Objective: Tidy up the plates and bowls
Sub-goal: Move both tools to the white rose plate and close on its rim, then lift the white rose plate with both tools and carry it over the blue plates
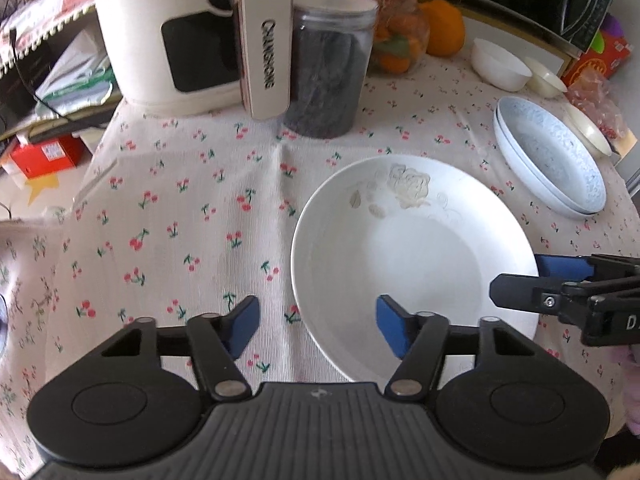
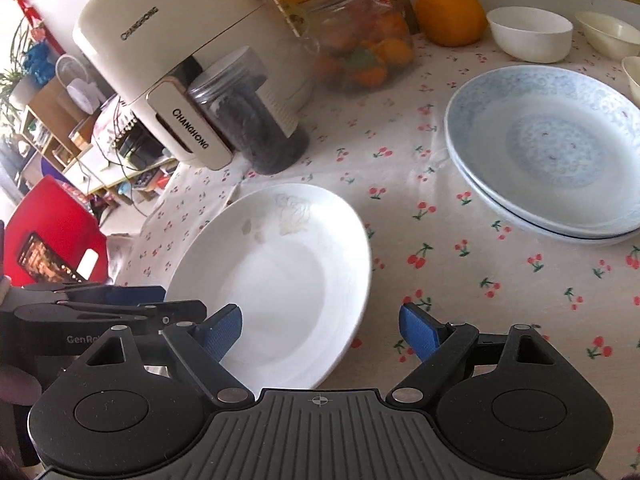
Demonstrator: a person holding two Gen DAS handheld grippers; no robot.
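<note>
Left wrist view: white plate (image 1: 412, 264), deep, glossy, faint embossed flower on far rim, lies flat on the cherry-print table (image 1: 180, 216). Left claw (image 1: 318, 328) straddles the plate's near-left rim, jaws apart, one blue pad over the plate, the other over cloth, nothing clamped. Right claw (image 1: 516, 280) comes in at the plate's right edge; its jaws look apart, one above and one below the rim. Beyond the plate to the right, stacked pale blue plates (image 1: 552, 156); past those a white bowl (image 1: 500, 64) and cream bowls (image 1: 548, 78). Behind the plate, a dark-filled jar (image 1: 328, 68) beside a cream appliance (image 1: 160, 36). Right wrist view: right claw (image 2: 320, 334) wide apart, left pad over white plate (image 2: 276, 276), right pad over cloth, no grip. Left claw (image 2: 152, 304) at the plate's left rim. Blue plates (image 2: 552, 148) right of it, white bowl (image 2: 528, 32) further back.
</note>
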